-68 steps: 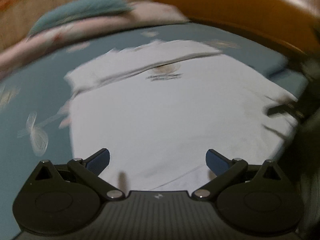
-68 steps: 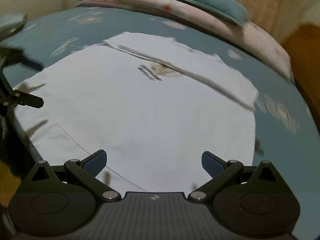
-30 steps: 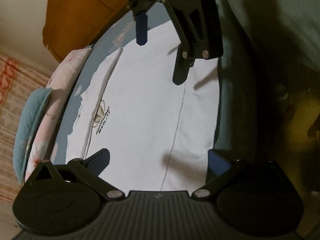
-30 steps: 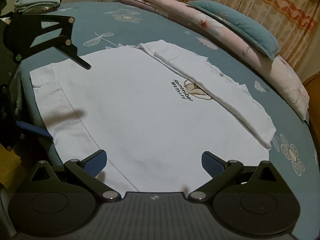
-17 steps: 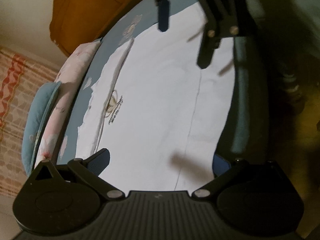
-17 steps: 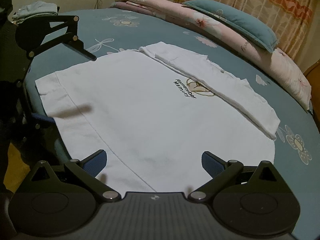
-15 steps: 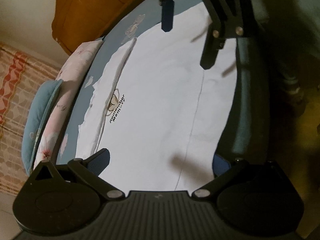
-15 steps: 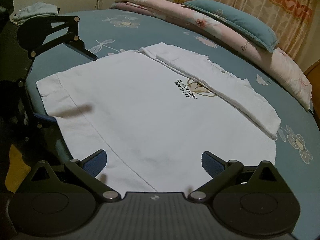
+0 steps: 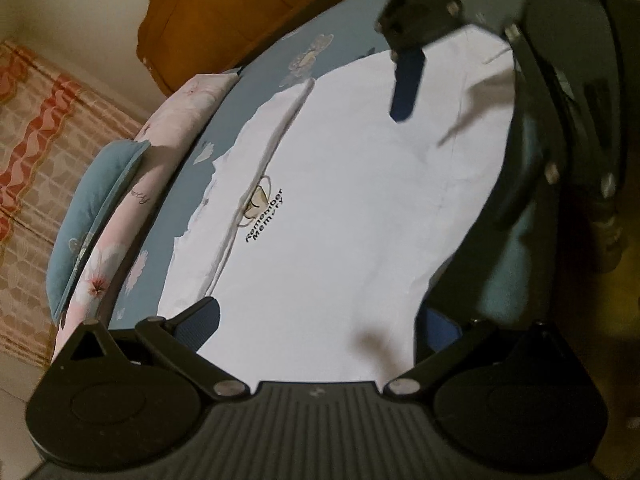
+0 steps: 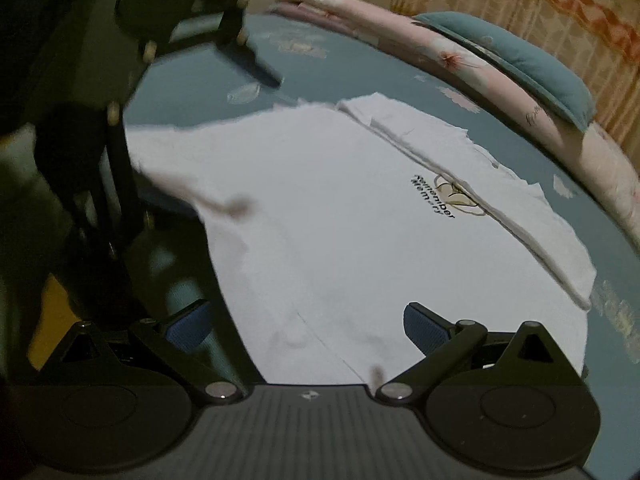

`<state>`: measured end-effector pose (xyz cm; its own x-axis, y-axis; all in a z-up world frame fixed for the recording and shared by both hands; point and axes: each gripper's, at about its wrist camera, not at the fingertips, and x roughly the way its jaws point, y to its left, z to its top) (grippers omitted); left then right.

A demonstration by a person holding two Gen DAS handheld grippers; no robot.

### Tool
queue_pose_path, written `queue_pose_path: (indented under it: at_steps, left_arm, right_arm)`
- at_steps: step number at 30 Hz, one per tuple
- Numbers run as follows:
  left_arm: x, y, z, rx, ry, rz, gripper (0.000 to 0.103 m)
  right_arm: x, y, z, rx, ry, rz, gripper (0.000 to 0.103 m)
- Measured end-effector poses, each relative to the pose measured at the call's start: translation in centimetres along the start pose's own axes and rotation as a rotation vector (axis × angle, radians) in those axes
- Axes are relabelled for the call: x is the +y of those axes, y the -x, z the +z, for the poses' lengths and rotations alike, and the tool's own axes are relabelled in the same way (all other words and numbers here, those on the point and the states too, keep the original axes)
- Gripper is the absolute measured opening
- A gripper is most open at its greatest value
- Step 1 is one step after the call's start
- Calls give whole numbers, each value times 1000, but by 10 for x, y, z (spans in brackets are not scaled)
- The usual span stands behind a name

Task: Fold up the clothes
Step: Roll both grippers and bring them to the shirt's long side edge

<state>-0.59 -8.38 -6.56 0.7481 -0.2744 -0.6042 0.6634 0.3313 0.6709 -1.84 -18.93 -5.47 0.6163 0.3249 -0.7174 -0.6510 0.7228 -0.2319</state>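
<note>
A white T-shirt (image 9: 340, 200) printed "Remember Memory" lies flat on the blue flowered bed sheet (image 9: 256, 92), its far part folded over in a band. My left gripper (image 9: 320, 324) is open low over one near corner of the shirt, with one pad above the cloth and the other past its edge. My right gripper (image 10: 306, 326) is open the same way at the other near corner of the T-shirt (image 10: 340, 220). Each wrist view shows the other gripper: a blue pad (image 9: 405, 84) of the right one, and a dark finger (image 10: 256, 66) of the left one.
A teal pillow (image 10: 520, 68) and a pink floral rolled quilt (image 9: 172, 148) lie along the far side of the bed. An orange-brown wooden headboard (image 9: 240, 12) stands at one end. A patterned curtain (image 9: 36, 128) hangs behind. The bed's edge drops off right beside the shirt's hem.
Both grippers have moved closer and lower toward the shirt's near edge and toward each other. They stay open. The hem by the bed's edge looks slightly rumpled now.
</note>
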Motion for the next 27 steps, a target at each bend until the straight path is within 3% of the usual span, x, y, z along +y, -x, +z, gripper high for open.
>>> queue_pose_path:
  at_steps: [6,14,21,27]
  left_arm:
    - [0,0,-4,-3,14,-7,103]
    - [-2,0,-6,14,42,-2,103]
    - [-22,-12,10,40,-41,7,100]
    - [-21,-11,-6,88,-106,43,93]
  right_arm:
    - [9,-17,-3,23,51,-123,103]
    - [14,-14,-3,-27,117,-263,103]
    - [25,-20,-1,-13,188,-288,103]
    - [6,-7,-23,49,208,-380,103]
